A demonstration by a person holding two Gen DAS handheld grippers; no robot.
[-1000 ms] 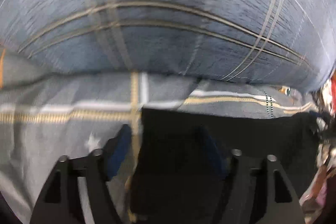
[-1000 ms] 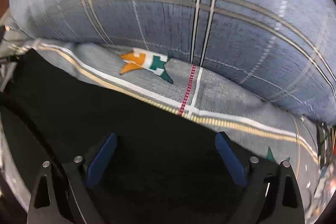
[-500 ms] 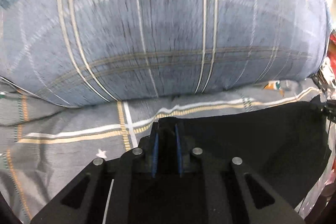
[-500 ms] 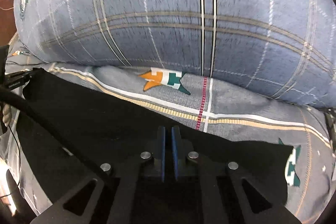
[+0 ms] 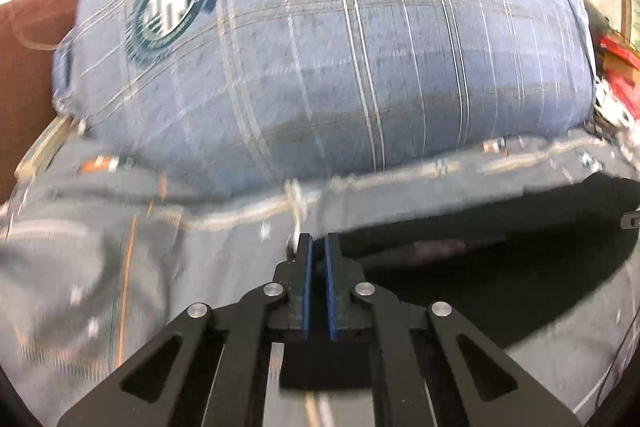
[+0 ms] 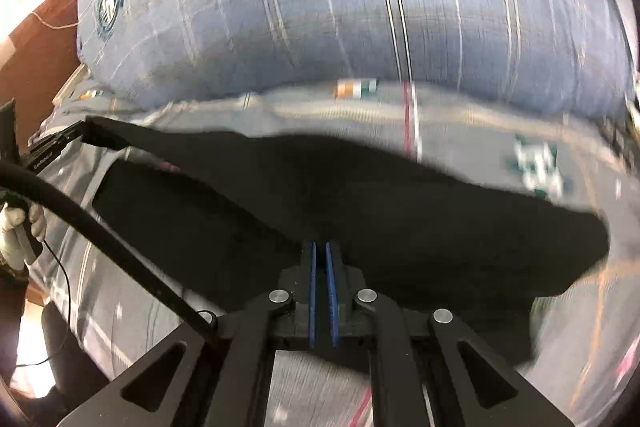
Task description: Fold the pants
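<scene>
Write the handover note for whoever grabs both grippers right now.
Left gripper: shut on one corner of the black fabric pants.
Right gripper: shut on the same garment's edge.
Pants: lifted along the gripped edge, the rest draped over the grey patterned bedsheet, in front of the big blue plaid pillow.
Done: both grips taken.
Left: carry the edge over, lay it flat, finish the folds.
</scene>
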